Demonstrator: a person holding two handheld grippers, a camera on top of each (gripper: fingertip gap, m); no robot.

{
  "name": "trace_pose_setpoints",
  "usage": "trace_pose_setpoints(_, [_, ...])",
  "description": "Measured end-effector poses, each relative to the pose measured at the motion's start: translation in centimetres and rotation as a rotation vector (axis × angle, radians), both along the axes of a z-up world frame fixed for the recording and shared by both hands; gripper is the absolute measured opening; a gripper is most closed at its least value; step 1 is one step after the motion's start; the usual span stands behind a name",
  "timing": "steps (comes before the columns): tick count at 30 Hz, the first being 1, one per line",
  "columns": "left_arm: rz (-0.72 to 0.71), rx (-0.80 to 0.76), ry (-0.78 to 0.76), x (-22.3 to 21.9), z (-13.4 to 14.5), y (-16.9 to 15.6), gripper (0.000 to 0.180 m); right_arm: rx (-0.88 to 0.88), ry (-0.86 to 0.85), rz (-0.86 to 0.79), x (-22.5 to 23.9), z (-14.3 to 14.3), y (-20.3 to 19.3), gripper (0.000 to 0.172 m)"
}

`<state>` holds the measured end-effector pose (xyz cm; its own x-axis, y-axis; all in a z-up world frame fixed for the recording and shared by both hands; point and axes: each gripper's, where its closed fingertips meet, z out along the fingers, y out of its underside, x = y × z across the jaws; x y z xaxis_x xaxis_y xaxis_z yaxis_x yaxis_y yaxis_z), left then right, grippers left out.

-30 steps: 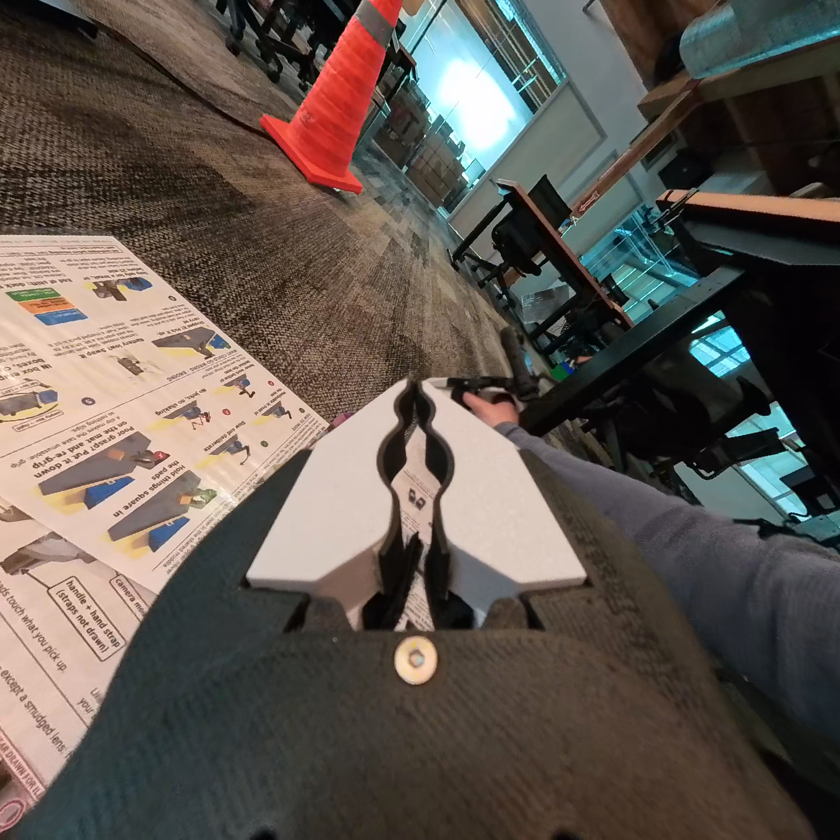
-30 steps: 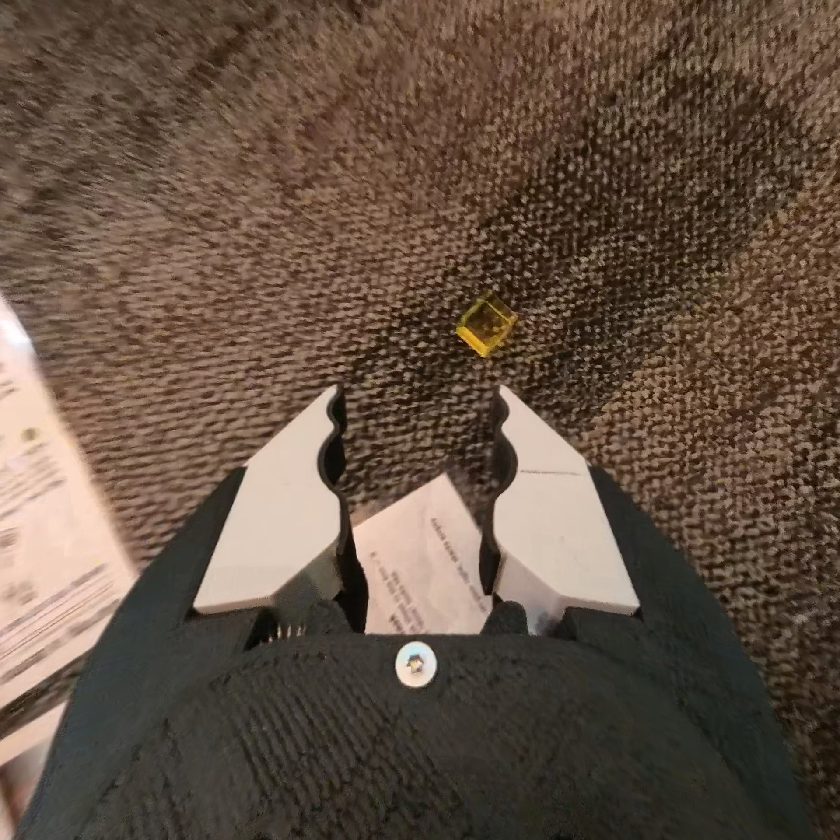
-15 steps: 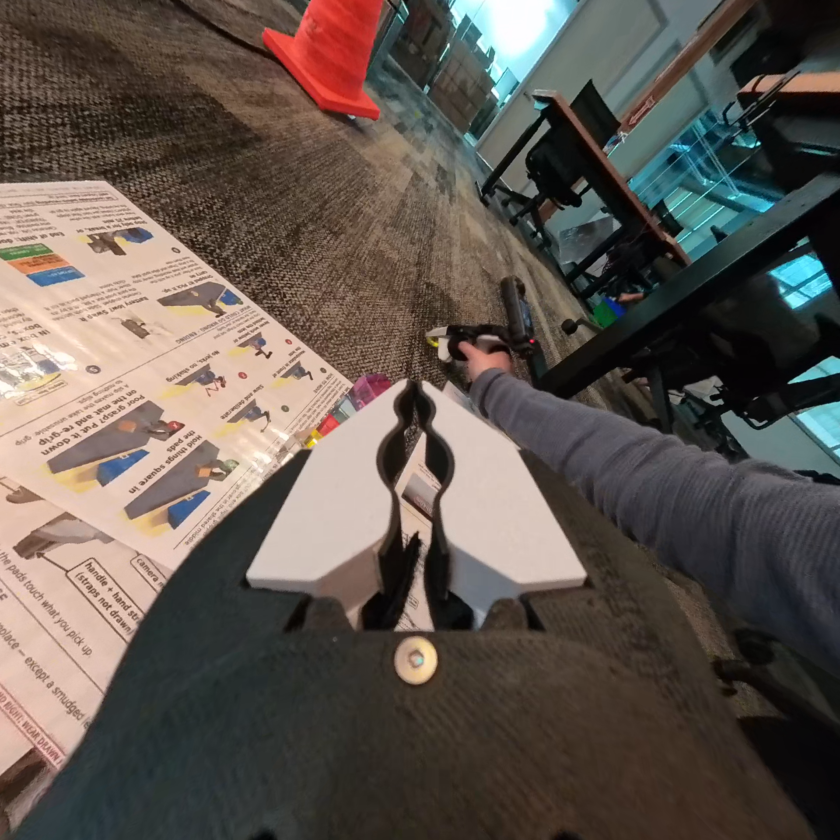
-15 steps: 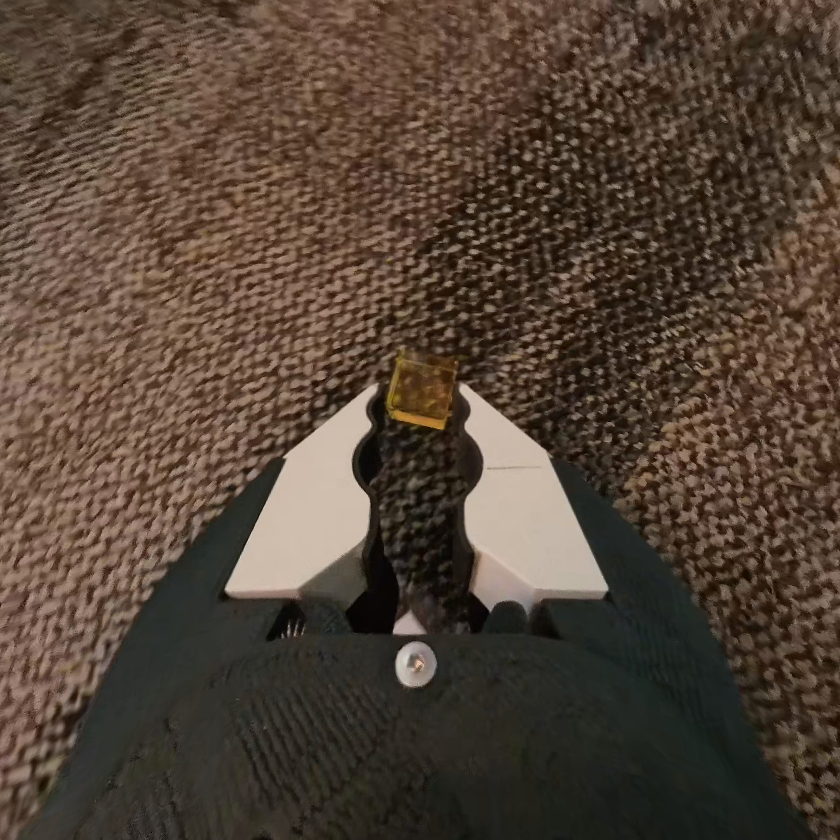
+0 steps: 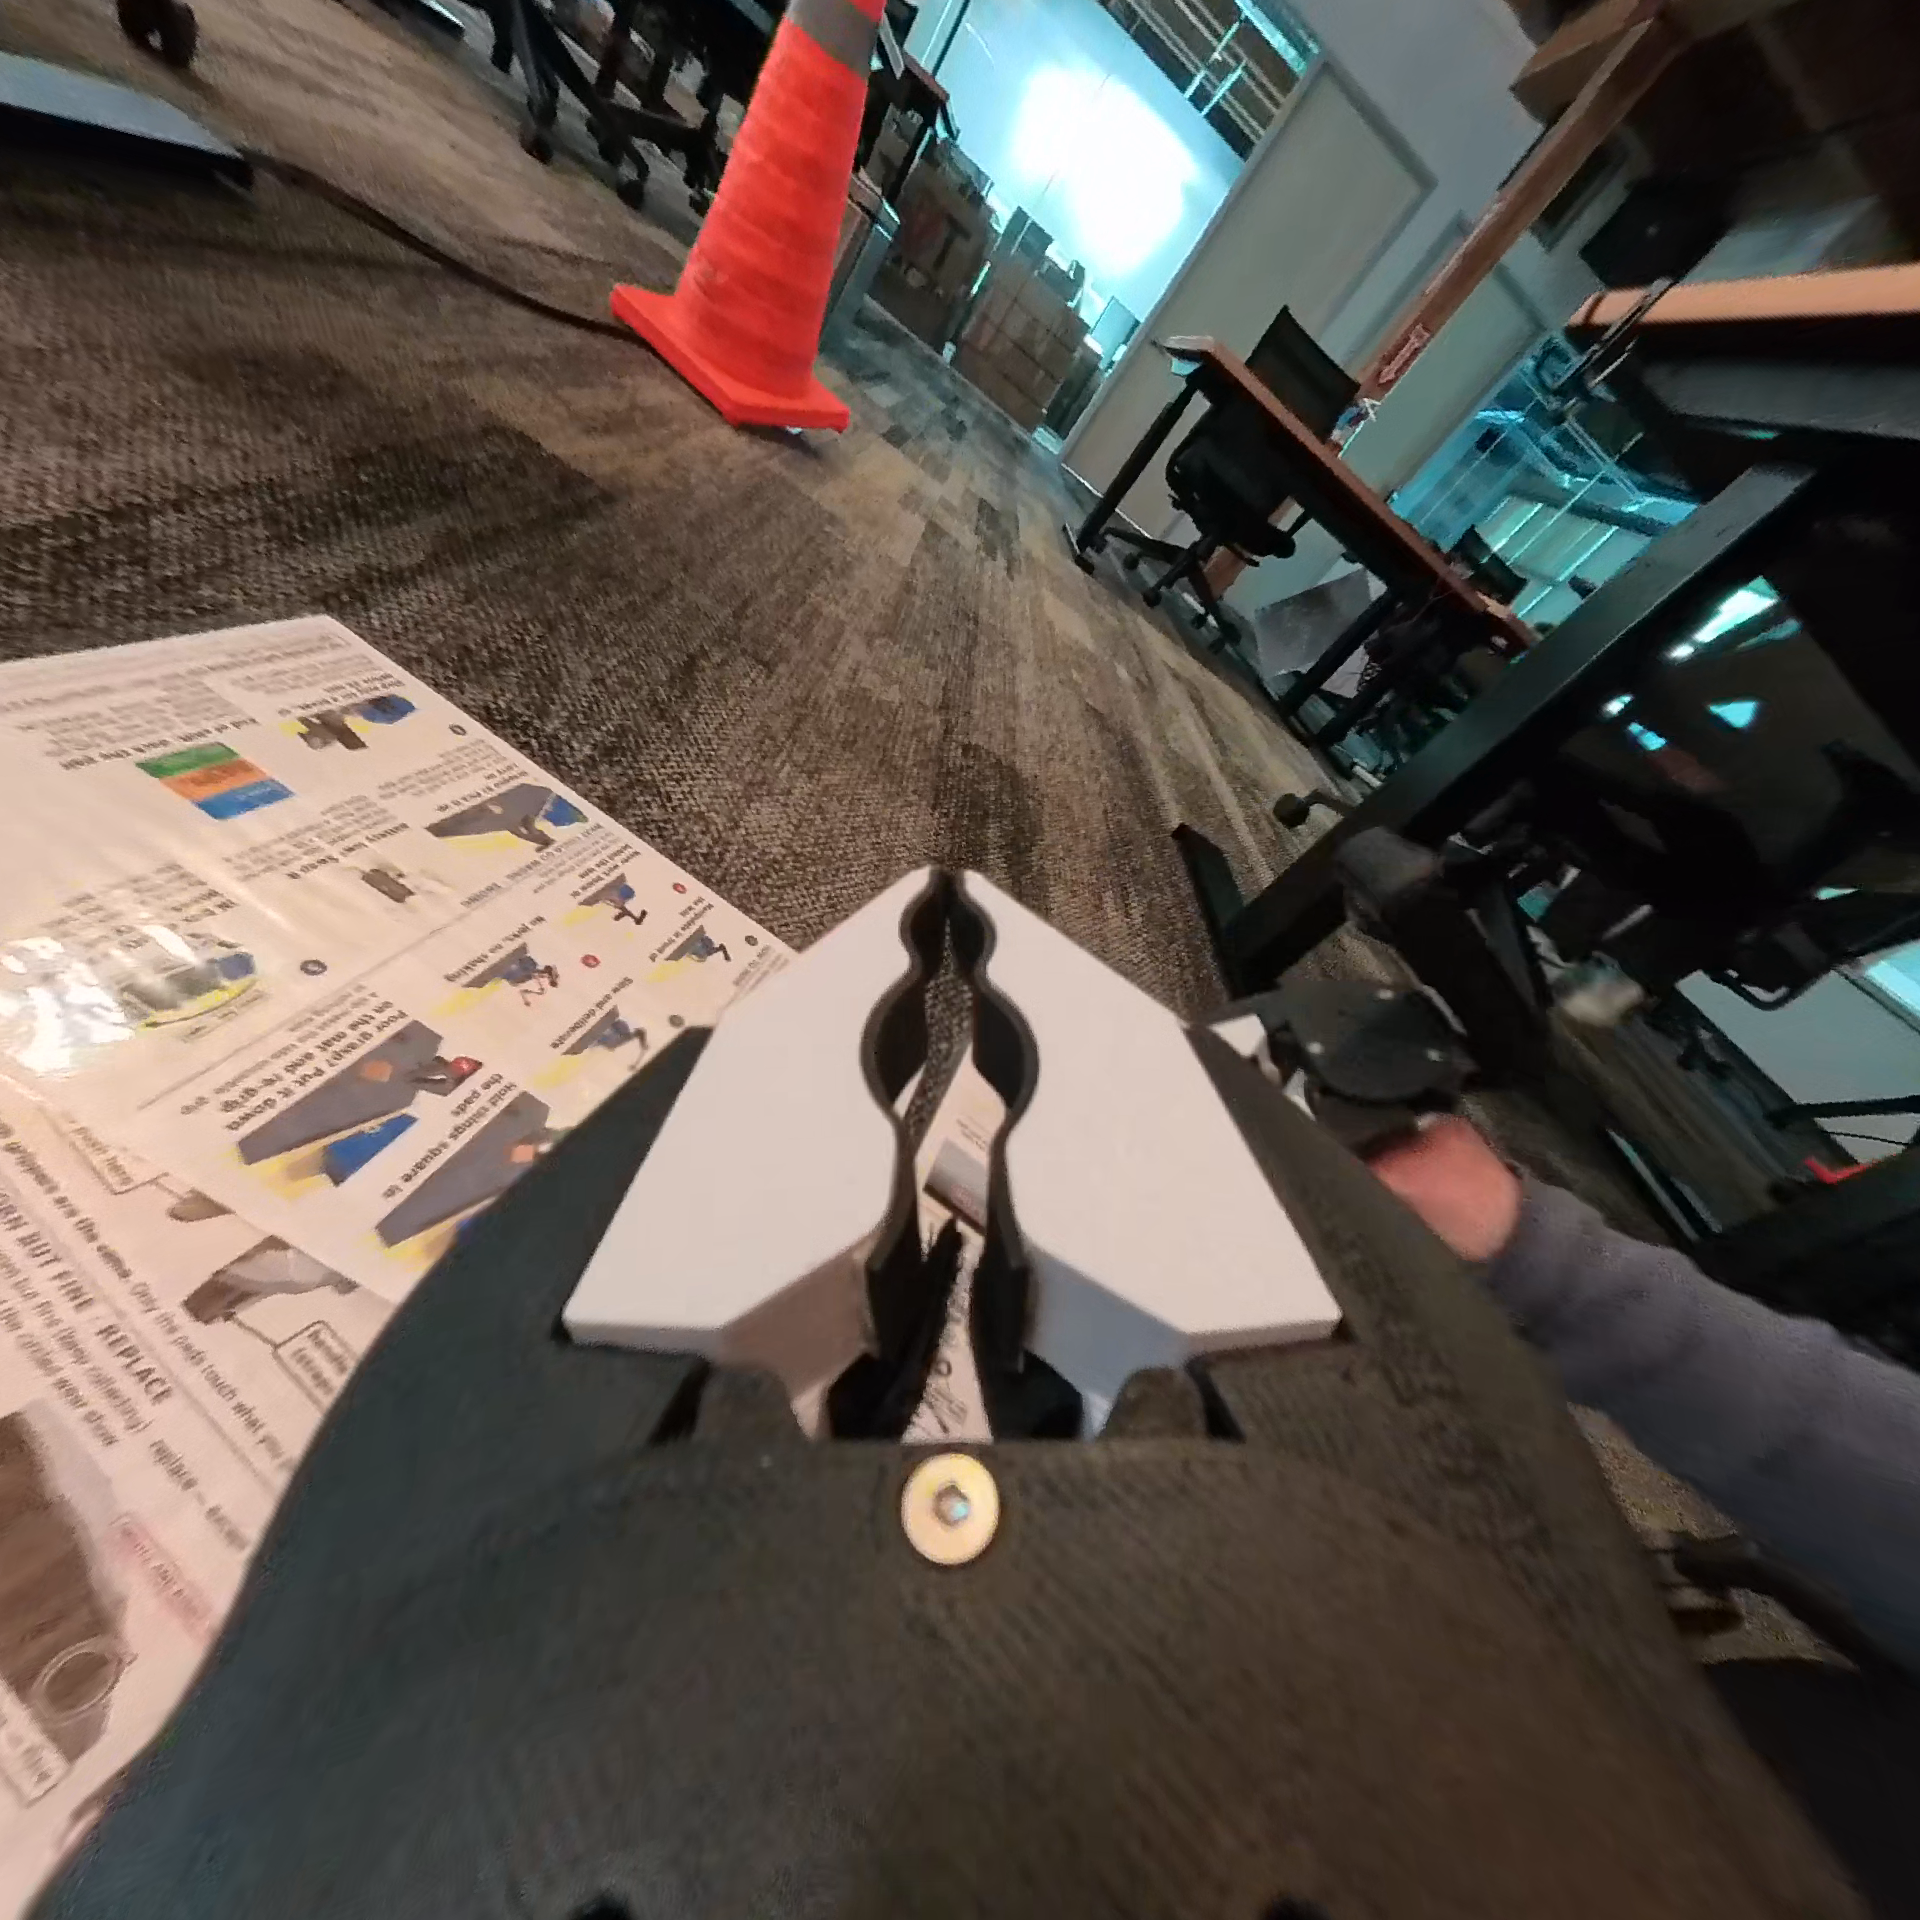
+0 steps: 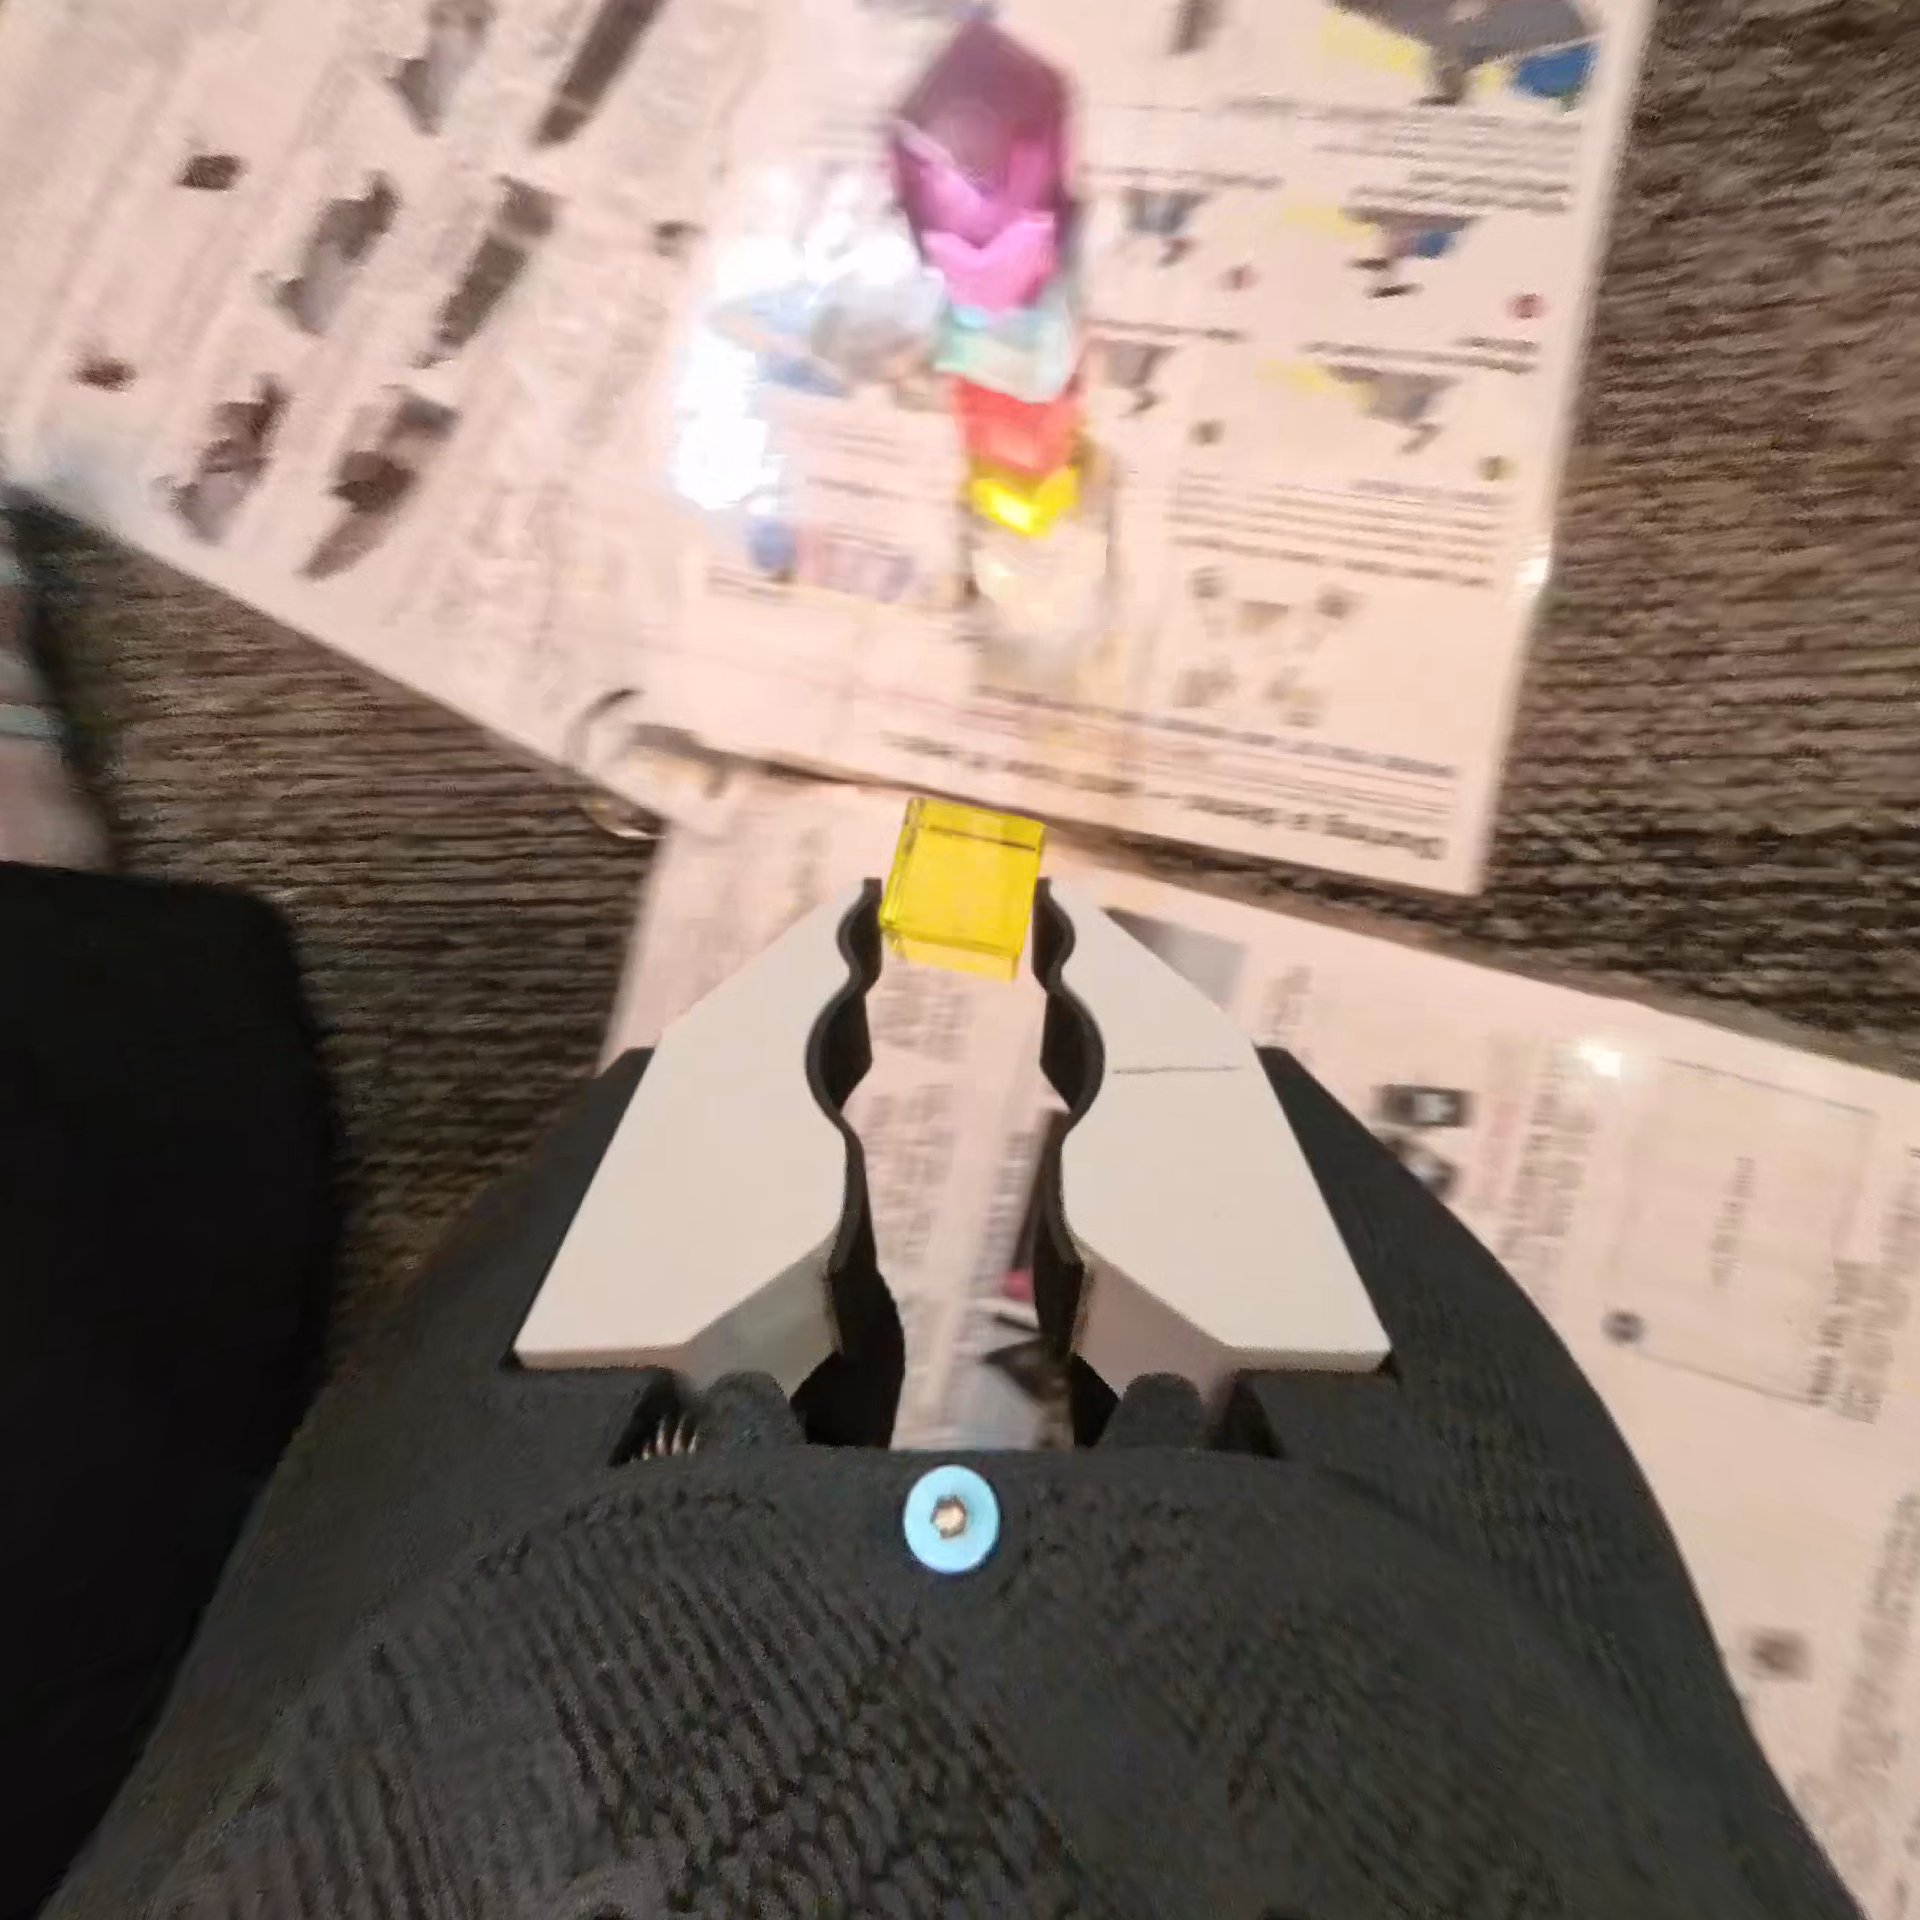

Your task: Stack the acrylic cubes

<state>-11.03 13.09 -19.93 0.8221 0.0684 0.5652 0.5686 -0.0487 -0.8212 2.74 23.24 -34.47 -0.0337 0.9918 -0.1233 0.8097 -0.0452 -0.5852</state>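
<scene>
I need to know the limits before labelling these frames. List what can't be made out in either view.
- Coloured blocks on the printed sheet, right wrist view: motion blur hides their count and shapes.
- Right gripper in the left wrist view: blurred, its fingers hidden behind the left gripper.
- Dark shape, right wrist view: cut off by the left edge, unidentifiable.

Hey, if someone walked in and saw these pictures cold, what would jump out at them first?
Probably the clear yellow cube pinched at the tips of the right gripper, above printed sheets on the carpet. Just beyond it, a blurred row of coloured translucent blocks lies on one sheet. In the left wrist view, an orange traffic cone stands out on the carpet.
</scene>
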Motion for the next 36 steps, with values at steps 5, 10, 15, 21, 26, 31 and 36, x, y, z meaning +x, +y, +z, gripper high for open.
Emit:
trace_pose_setpoints(5, [-0.111,-0.045,0.063,2.1,2.1,-1.9,0.000,0.015,-0.251,0.012,-0.7,-3.4,-4.3,0.027])
trace_pose_setpoints(10, [-0.205,-0.174,0.344,3.9,2.0,-4.4,0.000,0.002,-0.323,-0.085,-0.6,-8.2,-5.7,0.027])
trace_pose_setpoints(15, [-0.223,-0.062,0.210,4.4,4.1,-5.0,0.000,0.127,-0.346,-0.043,0.2,-10.5,-5.4,0.043])
trace_pose_setpoints(21, [-0.169,-0.015,0.263,3.2,5.5,-5.4,0.000,0.108,-0.333,-0.082,0.2,-10.6,-6.0,0.050])
trace_pose_setpoints(26, [-0.166,0.020,0.205,2.8,5.9,-5.3,0.000,0.075,-0.333,-0.178,-0.1,-10.4,-5.4,0.027])
trace_pose_setpoints(31, [-0.125,0.040,0.189,1.7,6.3,-5.3,0.000,0.103,-0.137,-0.225,-3.0,-4.9,-3.5,0.026])
trace_pose_setpoints(36, [-0.050,0.063,0.191,-0.1,6.6,-5.5,0.000,0.044,0.070,-0.238,-6.5,3.0,-2.4,0.026])
